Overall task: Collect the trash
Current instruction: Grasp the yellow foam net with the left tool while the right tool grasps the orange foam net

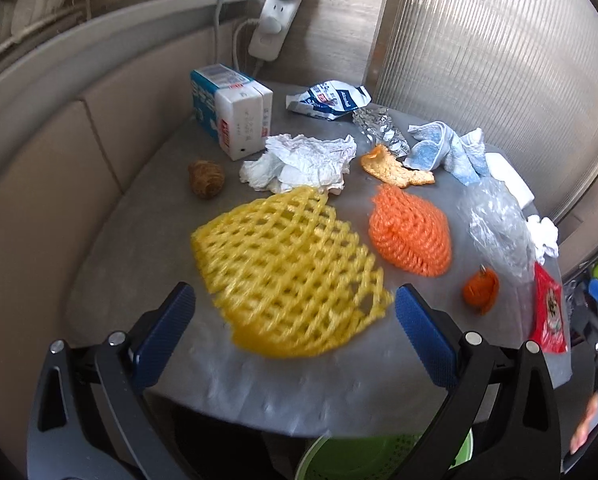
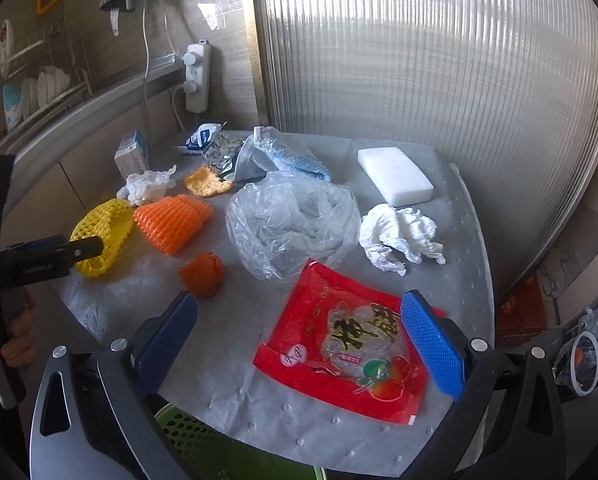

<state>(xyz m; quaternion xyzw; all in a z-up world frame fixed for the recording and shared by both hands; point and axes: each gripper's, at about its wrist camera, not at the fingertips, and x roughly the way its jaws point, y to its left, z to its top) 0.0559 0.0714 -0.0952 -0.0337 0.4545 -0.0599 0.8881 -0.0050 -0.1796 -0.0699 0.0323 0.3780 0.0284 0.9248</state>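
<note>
Yellow foam netting [image 1: 291, 276] lies on the grey surface [image 1: 147, 240] just ahead of the left gripper [image 1: 295, 308], whose blue-padded jaws stand wide apart with nothing between them; the net's near edge sits roughly level with the tips. Beside it to the right lies an orange foam net [image 1: 411, 232], and nearer the surface's edge a small orange peel [image 1: 481, 290]. Behind the nets are a crumpled white tissue [image 1: 299, 162], a brown ball [image 1: 206, 179], a blue-and-white carton [image 1: 231, 110], a flattened blue-and-white wrapper [image 1: 327, 100], crumpled foil [image 1: 381, 128], a flat piece of orange peel [image 1: 395, 168] and a blue cloth [image 1: 443, 150].

From the right wrist view, the right gripper [image 2: 299, 332] is likewise open and empty, its right pad overlapping a red snack packet [image 2: 339, 344] that lies flat on the surface. Beyond the packet rest a clear plastic bag [image 2: 291, 220], another crumpled tissue [image 2: 399, 236] and a white sponge block [image 2: 395, 174]. A green perforated basket [image 2: 203, 448] shows below the surface's near edge.
</note>
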